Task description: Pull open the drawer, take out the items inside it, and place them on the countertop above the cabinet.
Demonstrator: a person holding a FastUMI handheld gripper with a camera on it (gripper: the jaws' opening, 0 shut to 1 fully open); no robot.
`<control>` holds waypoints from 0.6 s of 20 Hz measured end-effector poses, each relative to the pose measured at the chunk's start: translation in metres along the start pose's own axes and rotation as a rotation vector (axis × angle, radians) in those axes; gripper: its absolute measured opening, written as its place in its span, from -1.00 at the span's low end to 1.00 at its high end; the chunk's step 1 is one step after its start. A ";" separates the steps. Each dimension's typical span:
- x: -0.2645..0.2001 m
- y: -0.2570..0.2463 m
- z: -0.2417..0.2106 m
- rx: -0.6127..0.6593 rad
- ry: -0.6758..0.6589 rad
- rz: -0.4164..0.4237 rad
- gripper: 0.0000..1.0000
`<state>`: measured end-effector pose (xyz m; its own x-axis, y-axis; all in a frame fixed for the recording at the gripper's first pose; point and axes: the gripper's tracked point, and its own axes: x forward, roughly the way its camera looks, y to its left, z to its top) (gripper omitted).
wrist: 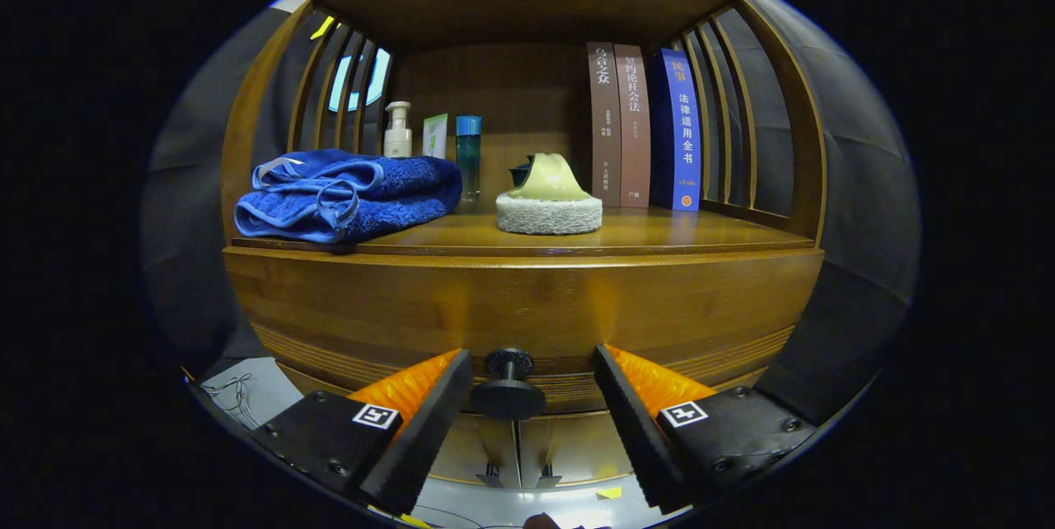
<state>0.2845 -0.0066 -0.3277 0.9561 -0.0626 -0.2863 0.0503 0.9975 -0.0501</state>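
Our jaws (532, 409) stand apart at lower centre, flanking the drawer's black knob (508, 387) without touching it, lined up, we judge, for the pull. The drawer (527, 306) remains shut across mid-frame, so its items stay hidden. Above it, the surface (659, 236) already carries a blue towel (346, 195), a sponge (549, 199), bottles (397, 130) and books (635, 125).
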 end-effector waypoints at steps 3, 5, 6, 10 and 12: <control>0.000 0.000 -0.001 -0.002 0.006 0.000 0.99; 0.000 0.000 -0.002 0.000 0.012 0.002 0.99; 0.000 0.002 -0.007 0.005 0.027 0.008 0.99; -0.021 -0.002 -0.007 -0.011 0.024 0.002 0.99; -0.041 -0.002 0.006 -0.031 -0.008 -0.001 0.99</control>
<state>0.2472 -0.0060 -0.3097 0.9584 -0.0632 -0.2785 0.0425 0.9959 -0.0796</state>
